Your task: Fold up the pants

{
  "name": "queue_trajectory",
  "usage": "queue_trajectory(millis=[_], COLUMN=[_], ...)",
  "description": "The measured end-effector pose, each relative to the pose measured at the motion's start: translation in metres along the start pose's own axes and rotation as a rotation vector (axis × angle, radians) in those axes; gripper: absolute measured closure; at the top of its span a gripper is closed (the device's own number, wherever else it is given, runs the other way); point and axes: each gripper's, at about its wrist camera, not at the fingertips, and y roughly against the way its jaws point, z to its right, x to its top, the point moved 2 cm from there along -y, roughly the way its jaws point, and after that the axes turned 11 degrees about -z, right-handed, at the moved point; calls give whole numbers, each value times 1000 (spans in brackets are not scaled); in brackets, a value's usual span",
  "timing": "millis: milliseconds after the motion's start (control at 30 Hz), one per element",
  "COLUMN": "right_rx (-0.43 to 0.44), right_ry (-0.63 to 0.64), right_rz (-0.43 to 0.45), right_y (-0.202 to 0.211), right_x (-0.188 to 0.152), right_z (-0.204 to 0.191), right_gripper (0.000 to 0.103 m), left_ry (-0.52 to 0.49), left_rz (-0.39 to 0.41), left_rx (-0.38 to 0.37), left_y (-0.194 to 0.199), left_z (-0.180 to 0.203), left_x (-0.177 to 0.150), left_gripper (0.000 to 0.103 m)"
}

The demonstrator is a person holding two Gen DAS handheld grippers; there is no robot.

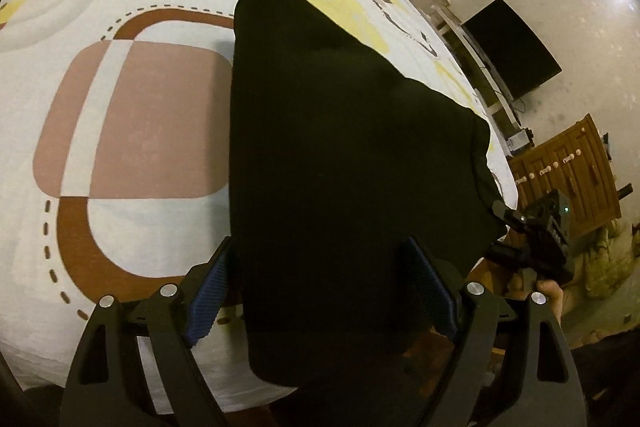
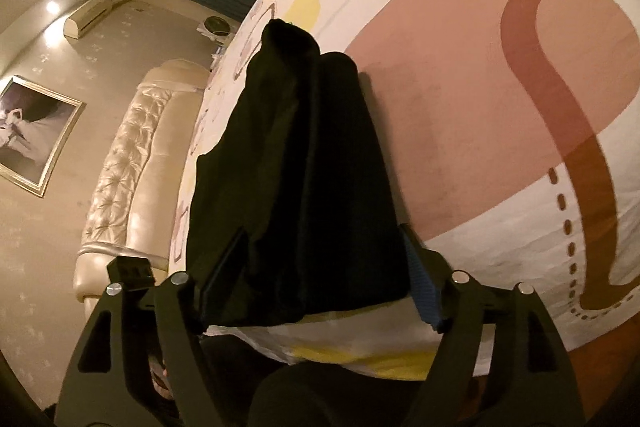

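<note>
Pants [image 1: 340,155] are being laid folded on the bed [image 1: 140,99], near its edge. Both the left claw [image 1: 324,291] and right claw [image 2: 320,279] are being held released, astride the cloth; layers should be squared before withdrawing.

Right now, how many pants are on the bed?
1: black pants, folded lengthwise on the bed near its edge, running away from both open tongs. Anything underneath would be hidden.
</note>
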Motion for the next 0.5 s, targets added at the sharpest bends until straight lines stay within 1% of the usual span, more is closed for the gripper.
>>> queue_trajectory(millis=[33, 67, 100, 133, 167, 200, 233, 267, 300, 333, 400, 500], right_rx=[2, 6, -3, -22, -31, -30, -28, -34, -40, -44, -54, -62], right_ry=[-1, 3, 7, 15, 17, 15, 18, 30, 40, 46, 55, 62], right_rz=[0, 2, 1, -2, -4, -6, -7, -4, -2, 2, 13, 20], right_y=[-1, -1, -1, -1, -2, -2, -1, -1, 0, 0, 0, -1], right_x=[0, 0, -2, -2, -1, -1, -1, -2, -2, -2, -2, -2], right_z=[0, 0, 0, 0, 1, 2, 1, -1, -3, -5, -10, -14], right_gripper=[28, 34, 39, 49, 54, 57, 60, 62, 63, 64, 66, 66], left_ry=[0, 3, 7, 8, 9, 13, 17, 17, 7, -4, -17, -13], left_rz=[-4, -10, -13, -15, -17, -16, -14, -7, 3, 6, 9, 10], left_rx=[-10, -16, -19, -21, -21, -21, -22, -22, -9, 7, 34, 34], left_y=[-2, -3, -3, -4, -4, -4, -3, -1, 2, 3, 6, 12], left_z=[0, -1, -2, -3, -4, -4, -4, -4, -1, 2, 5, 5], left_x=[0, 1, 1, 2, 3, 4, 4, 4, 5, 6, 7, 8], left_gripper=[29, 30, 34, 40, 43, 49, 57, 60, 65, 67, 69, 70])
